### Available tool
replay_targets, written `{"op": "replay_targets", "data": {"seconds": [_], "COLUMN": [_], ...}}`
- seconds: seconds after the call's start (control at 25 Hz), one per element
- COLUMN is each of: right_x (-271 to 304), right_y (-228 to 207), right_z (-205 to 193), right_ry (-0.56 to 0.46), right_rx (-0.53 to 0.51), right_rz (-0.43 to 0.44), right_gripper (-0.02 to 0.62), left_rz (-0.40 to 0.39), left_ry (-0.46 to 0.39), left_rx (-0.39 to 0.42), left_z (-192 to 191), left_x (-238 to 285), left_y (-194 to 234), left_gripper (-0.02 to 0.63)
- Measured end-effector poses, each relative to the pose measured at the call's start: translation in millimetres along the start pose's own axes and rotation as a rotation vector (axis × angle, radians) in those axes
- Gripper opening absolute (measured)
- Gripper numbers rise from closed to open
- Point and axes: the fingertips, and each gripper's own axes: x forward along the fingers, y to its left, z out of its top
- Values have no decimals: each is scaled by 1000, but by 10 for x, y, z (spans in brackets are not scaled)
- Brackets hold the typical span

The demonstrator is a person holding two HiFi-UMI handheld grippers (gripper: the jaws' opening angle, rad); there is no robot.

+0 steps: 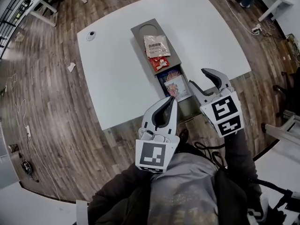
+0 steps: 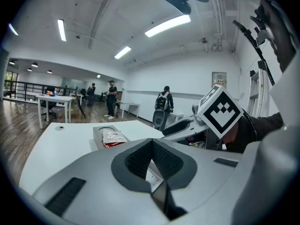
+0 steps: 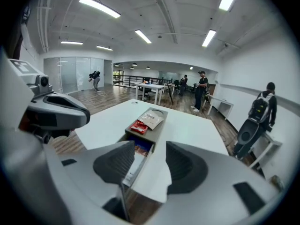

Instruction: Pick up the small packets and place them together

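Note:
A grey box (image 1: 140, 32) lies on the white table (image 1: 112, 78). On its lid are a pale packet (image 1: 156, 46) and a red packet (image 1: 159, 62). Its open drawer (image 1: 186, 108) holds more packets (image 1: 176, 84), one of them blue. My left gripper (image 1: 172, 95) is shut, its tips over the drawer's near left side; in the left gripper view a sliver of white print (image 2: 151, 175) shows under the shut pads (image 2: 140, 161). My right gripper (image 1: 204, 81) stands open to the right of the drawer with nothing between its jaws. The right gripper view shows the red packet (image 3: 138, 127) and pale packet (image 3: 151, 120).
A small round object (image 1: 91, 35) sits near the table's far left corner. A paper scrap (image 1: 71, 67) and cables (image 1: 28, 130) lie on the wood floor. Other desks (image 1: 276, 1) stand around, and several people (image 3: 201, 90) are in the background.

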Motion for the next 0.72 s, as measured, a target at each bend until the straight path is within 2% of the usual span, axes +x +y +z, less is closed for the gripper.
{"op": "replay_targets", "data": {"seconds": [0.16,0.36,0.56,0.72], "right_x": [-107,52,386,589], "right_y": [164,438,742,834], "right_z": [-155,-164,-287,-438], "right_ry": [16,51,155,245], "right_rx": [-23,-73,-145,-178], "right_rz": [36,119,196,217], "right_gripper": [212,212,212,212], "left_rz": [2,61,93,103], "left_ry": [-12,-36,-22,-2], "left_rx": [6,9,-26,-54], "left_z": [-25,-3,-16,-77], "left_x": [-91,-201,-242,-224], "left_y": [-165,21,285,459], "left_gripper": [2,2,2,2]}}
